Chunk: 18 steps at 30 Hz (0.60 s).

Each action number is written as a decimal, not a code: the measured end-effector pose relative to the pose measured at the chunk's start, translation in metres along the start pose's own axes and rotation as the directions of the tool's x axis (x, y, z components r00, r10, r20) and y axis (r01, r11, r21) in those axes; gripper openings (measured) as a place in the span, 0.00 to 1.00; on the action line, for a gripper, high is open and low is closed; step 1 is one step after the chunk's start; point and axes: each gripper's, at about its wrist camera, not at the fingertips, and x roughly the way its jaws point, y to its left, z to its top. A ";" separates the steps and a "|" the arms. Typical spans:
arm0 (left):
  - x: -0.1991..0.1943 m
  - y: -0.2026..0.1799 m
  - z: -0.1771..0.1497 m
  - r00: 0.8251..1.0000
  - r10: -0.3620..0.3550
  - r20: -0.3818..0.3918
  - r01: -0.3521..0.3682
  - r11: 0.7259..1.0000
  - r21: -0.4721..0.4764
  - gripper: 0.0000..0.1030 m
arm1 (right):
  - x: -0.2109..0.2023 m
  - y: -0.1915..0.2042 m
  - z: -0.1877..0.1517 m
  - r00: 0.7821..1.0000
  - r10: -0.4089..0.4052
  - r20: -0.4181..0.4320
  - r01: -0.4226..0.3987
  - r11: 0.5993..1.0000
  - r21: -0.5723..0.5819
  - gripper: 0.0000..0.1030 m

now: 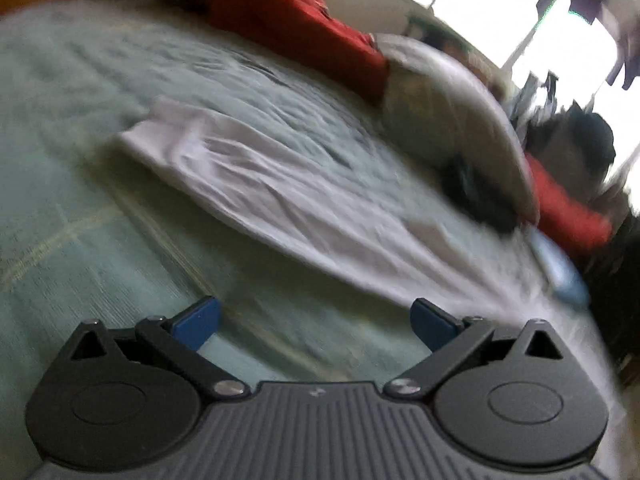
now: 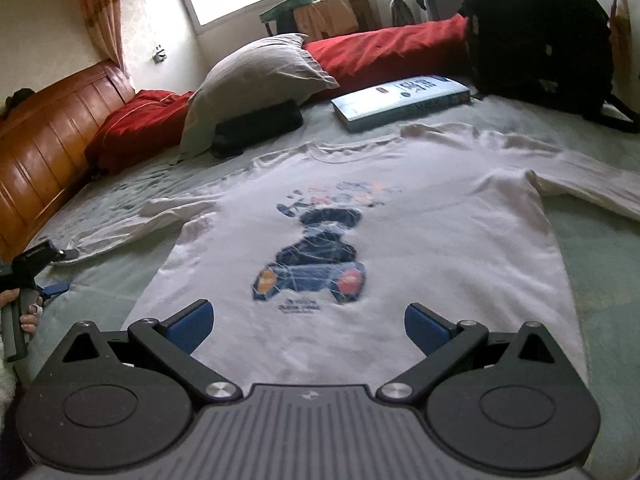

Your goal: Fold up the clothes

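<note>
A white long-sleeved shirt (image 2: 400, 232) with a dark blue bear-and-car print lies flat, front up, on the pale green bed sheet (image 2: 600, 272), both sleeves spread out. My right gripper (image 2: 308, 326) is open, hovering over the shirt's bottom hem with nothing between its blue pads. The left wrist view is blurred; there the shirt's left sleeve (image 1: 248, 176) stretches across the sheet. My left gripper (image 1: 314, 322) is open above bare sheet, short of the sleeve. In the right wrist view the left gripper (image 2: 52, 280) appears at the far left, held by a hand.
A grey pillow (image 2: 256, 76), red bedding (image 2: 384, 52), a dark folded item (image 2: 256, 128) and a light blue box (image 2: 400, 100) lie beyond the shirt. A black backpack (image 2: 540, 36) stands at the back right. A wooden headboard (image 2: 52, 140) bounds the left.
</note>
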 end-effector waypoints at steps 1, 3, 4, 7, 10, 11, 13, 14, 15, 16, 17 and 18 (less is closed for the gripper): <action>0.001 0.010 0.005 0.999 -0.031 0.021 0.031 0.999 -0.041 0.97 | 0.002 0.003 0.001 1.000 -0.001 0.004 0.001 1.000 -0.004 1.00; 0.005 0.025 0.018 0.997 -0.049 0.053 0.053 0.995 -0.082 0.96 | 0.005 0.009 0.003 1.000 -0.004 0.011 0.004 1.000 -0.011 1.00; 0.009 0.028 0.024 0.997 -0.047 0.062 0.053 0.995 -0.087 0.96 | 0.007 0.011 0.004 1.000 -0.007 0.012 0.008 1.000 -0.016 1.00; 0.021 0.036 0.041 0.996 -0.025 0.090 0.034 0.995 -0.099 0.93 | 0.013 0.018 0.005 1.000 -0.027 0.007 0.027 0.999 -0.040 1.00; 0.028 0.048 0.055 0.991 -0.014 0.130 0.032 0.990 -0.138 0.85 | 0.017 0.020 0.005 0.999 -0.046 0.004 0.046 0.997 -0.061 1.00; 0.030 0.052 0.058 0.990 -0.004 0.141 0.026 0.988 -0.154 0.77 | 0.018 0.019 0.005 0.999 -0.051 0.000 0.051 0.997 -0.063 1.00; 0.035 0.058 0.064 0.989 0.014 0.146 0.012 0.984 -0.179 0.66 | 0.020 0.019 0.005 0.998 -0.061 -0.006 0.060 0.996 -0.065 1.00; 0.037 0.062 0.067 0.989 0.023 0.148 0.005 0.981 -0.192 0.56 | 0.021 0.019 0.005 0.998 -0.069 -0.008 0.069 0.995 -0.066 1.00; 0.039 0.065 0.070 0.988 0.033 0.149 -0.001 0.979 -0.204 0.44 | 0.022 0.019 0.004 0.997 -0.078 -0.010 0.077 0.995 -0.067 1.00; 0.039 0.064 0.071 0.988 0.051 0.142 -0.023 0.980 -0.196 0.39 | 0.022 0.019 0.004 0.997 -0.082 -0.009 0.081 0.994 -0.069 1.00; 0.040 0.063 0.072 0.988 0.072 0.135 -0.046 0.982 -0.185 0.33 | 0.023 0.019 0.004 0.996 -0.087 -0.008 0.086 0.994 -0.071 1.00; 0.040 0.062 0.073 0.988 0.092 0.127 -0.069 0.982 -0.173 0.17 | 0.022 0.019 0.003 0.996 -0.090 -0.006 0.089 0.993 -0.071 1.00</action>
